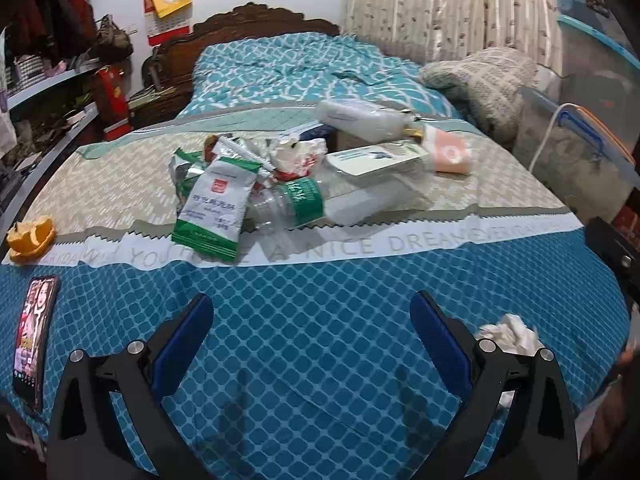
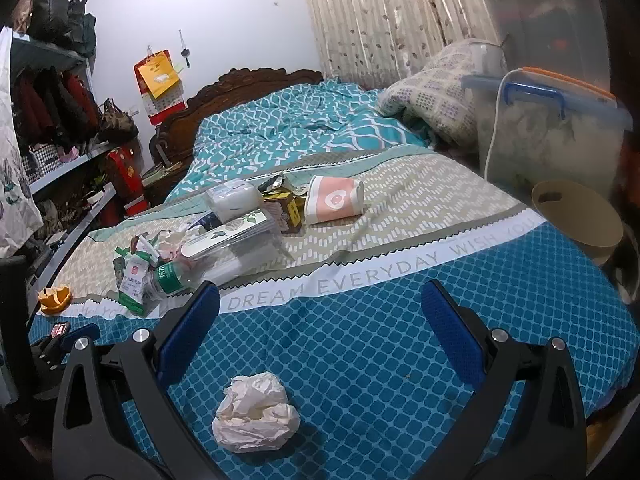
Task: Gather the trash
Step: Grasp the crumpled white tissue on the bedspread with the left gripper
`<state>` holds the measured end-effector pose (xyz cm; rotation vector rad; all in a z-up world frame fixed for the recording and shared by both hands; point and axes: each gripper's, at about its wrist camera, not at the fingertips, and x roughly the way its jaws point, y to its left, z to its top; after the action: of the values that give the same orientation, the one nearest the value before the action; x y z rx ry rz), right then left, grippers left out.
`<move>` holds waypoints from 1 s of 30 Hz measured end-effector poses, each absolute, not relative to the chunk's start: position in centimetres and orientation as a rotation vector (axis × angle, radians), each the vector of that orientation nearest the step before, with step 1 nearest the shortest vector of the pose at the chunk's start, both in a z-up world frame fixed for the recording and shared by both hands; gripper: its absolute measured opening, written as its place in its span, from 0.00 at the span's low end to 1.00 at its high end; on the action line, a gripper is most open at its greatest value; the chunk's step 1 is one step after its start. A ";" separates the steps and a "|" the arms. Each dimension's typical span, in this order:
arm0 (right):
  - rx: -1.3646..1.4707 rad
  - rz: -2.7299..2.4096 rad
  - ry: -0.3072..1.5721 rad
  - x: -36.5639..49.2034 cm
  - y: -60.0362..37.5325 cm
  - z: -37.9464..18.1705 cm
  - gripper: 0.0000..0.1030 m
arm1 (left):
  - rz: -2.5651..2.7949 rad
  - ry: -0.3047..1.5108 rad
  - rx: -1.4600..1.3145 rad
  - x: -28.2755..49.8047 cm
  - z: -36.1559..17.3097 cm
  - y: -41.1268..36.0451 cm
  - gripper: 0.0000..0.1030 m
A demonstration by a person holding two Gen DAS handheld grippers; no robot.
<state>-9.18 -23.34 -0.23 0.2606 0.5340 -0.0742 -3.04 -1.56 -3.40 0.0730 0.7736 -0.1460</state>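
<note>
Nearest, crumpled tissue: lying on the blue checked bedspread, low between the right gripper fingers, closer to its left-side finger; no long axis, a rough ball.
Right gripper: jaws spread wide, nothing pinched, tilted down toward the tissue; judged the nearer hand for it.
Left gripper: jaws spread wide too, empty, over bare bedspread; same tissue just outside its right-side finger.
Phone: flat by the left bed edge, beside the left gripper; probably not trash.
Orange peel: alone near the left edge, well apart from the pile.
Trash pile: green-and-white wrapper, clear plastic bottle lying with its long axis across the bed, boxes and a pink cup beyond.
Bin: tan, just off the right bed edge.
Open room: wide clear cloth between grippers and pile.
</note>
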 end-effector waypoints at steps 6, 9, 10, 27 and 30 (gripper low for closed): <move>0.286 -0.084 0.535 -9.3 -24.2 -0.4 0.97 | -0.171 0.735 0.171 -3.0 -2.9 -2.3 0.91; 0.296 -0.097 0.545 -9.5 -25.2 -0.5 0.94 | -0.247 0.734 0.222 -2.6 -2.9 -2.7 0.91; 0.298 -0.104 0.545 -9.6 -25.6 -0.4 0.91 | -0.297 0.741 0.242 -2.7 -3.0 -3.1 0.91; 0.359 -0.037 0.652 -6.5 -29.8 -1.5 0.49 | -0.783 0.895 0.243 -2.9 -6.0 -10.2 0.15; 0.431 0.049 0.711 -4.0 -29.9 -1.9 0.49 | -0.766 0.913 0.188 -2.1 -5.7 -8.3 0.11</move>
<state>-3.95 -29.88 -1.89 0.4312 0.7112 0.0490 -2.05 -8.32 -5.74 0.1884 0.9134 -0.7662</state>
